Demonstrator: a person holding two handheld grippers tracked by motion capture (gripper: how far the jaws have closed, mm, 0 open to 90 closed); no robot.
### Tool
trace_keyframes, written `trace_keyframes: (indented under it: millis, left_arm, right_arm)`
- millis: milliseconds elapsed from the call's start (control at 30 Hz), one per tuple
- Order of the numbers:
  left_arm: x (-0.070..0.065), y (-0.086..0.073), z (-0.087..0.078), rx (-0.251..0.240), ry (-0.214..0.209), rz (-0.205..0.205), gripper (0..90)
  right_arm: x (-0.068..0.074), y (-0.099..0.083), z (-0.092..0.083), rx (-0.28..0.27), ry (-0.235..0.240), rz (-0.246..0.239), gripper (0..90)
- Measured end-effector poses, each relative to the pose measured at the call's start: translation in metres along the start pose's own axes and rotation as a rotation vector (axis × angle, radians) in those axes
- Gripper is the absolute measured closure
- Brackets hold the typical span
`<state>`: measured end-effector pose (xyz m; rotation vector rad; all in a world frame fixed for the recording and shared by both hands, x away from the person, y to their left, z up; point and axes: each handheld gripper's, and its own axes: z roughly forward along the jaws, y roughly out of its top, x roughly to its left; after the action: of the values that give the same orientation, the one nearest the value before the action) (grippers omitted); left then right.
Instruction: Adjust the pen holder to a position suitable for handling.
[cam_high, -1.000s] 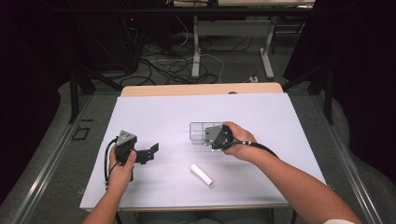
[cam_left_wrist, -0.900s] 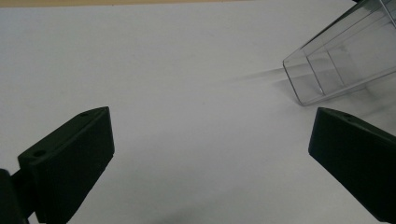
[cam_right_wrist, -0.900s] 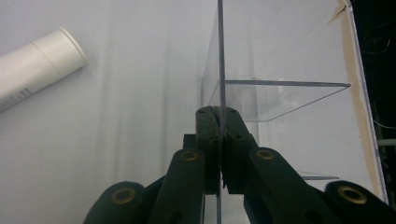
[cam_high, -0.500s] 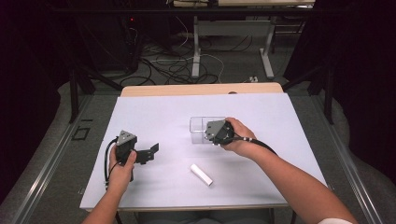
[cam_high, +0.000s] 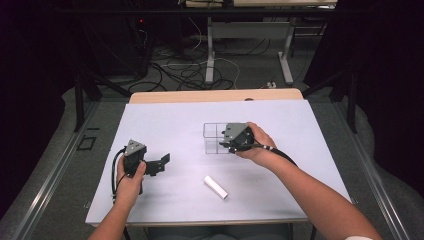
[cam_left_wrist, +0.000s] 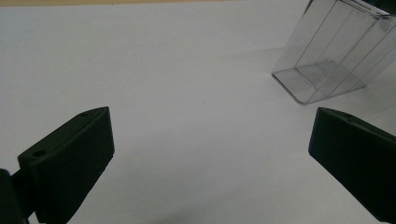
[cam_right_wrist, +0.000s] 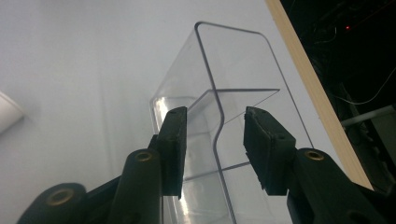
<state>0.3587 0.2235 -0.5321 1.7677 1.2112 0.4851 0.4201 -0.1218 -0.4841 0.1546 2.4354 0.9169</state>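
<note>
Right gripper view shows the right gripper (cam_right_wrist: 212, 149) part open around a wall of the clear box (cam_right_wrist: 233, 84) standing on the tabletop (cam_high: 165, 125), pads apart from it after just opening. It seems a release; next, withdraw without tipping it.

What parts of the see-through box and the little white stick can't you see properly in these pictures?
- Clear plastic compartment box: in the high view, its right part is hidden behind the right gripper and hand.
- The box: in the left gripper view, the top and right edges cut it off.
- Small white cylinder: in the right gripper view, the left edge cuts it off; what it is stays unclear.
</note>
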Motion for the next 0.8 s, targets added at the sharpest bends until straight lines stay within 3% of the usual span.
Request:
trace_keyframes:
  millis: [100, 133, 200, 300, 367, 533, 600, 633, 667, 700, 733, 800]
  left_arm:
    - [0.0, 0.0, 0.0, -0.001, 0.0, -0.001, 0.1]
    - [0.0, 0.0, 0.0, -0.001, 0.001, -0.001, 0.1]
    - [0.0, 0.0, -0.001, 0.001, 0.001, -0.002, 0.1]
    - [0.0, 0.0, -0.001, 0.001, 0.001, -0.003, 0.1]
    - [0.0, 0.0, -0.001, 0.0, 0.001, -0.002, 0.1]
    - [0.0, 0.0, -0.001, 0.001, 0.001, -0.001, 0.1]
    - [0.0, 0.0, -0.001, 0.001, 0.002, -0.001, 0.1]
    - [0.0, 0.0, 0.0, 0.001, 0.001, -0.001, 0.1]
    - [0.0, 0.0, 0.0, -0.001, 0.001, -0.001, 0.1]
    - [0.0, 0.0, 0.0, 0.001, 0.001, -0.002, 0.1]
    - [0.0, 0.0, -0.001, 0.001, 0.002, -0.003, 0.1]
    - [0.0, 0.0, -0.001, 0.001, 0.0, -0.001, 0.1]
  right_arm:
    - [0.0, 0.002, -0.006, -0.028, -0.03, 0.054, 53.8]
    - [0.0, 0.004, -0.01, -0.047, -0.037, 0.112, 52.2]
    - [0.0, 0.004, -0.012, -0.053, -0.041, 0.131, 51.1]
    - [-0.001, 0.005, -0.017, -0.057, -0.053, 0.236, 41.8]
    - [0.0, 0.005, -0.02, -0.026, -0.051, 0.321, 35.8]
    - [0.002, 0.006, -0.031, 0.066, -0.053, 0.377, 26.7]
    - [0.004, 0.005, -0.032, 0.056, -0.067, 0.404, 24.3]
    - [0.007, 0.003, -0.035, 0.035, -0.066, 0.459, 20.3]
    - [0.007, 0.003, -0.035, 0.035, -0.066, 0.459, 20.3]
    - [0.009, 0.0, -0.036, 0.035, -0.07, 0.506, 14.7]
    - [0.009, 0.0, -0.036, 0.035, -0.07, 0.506, 14.7]
    - [0.01, -0.004, -0.037, 0.032, -0.048, 0.552, 14.5]
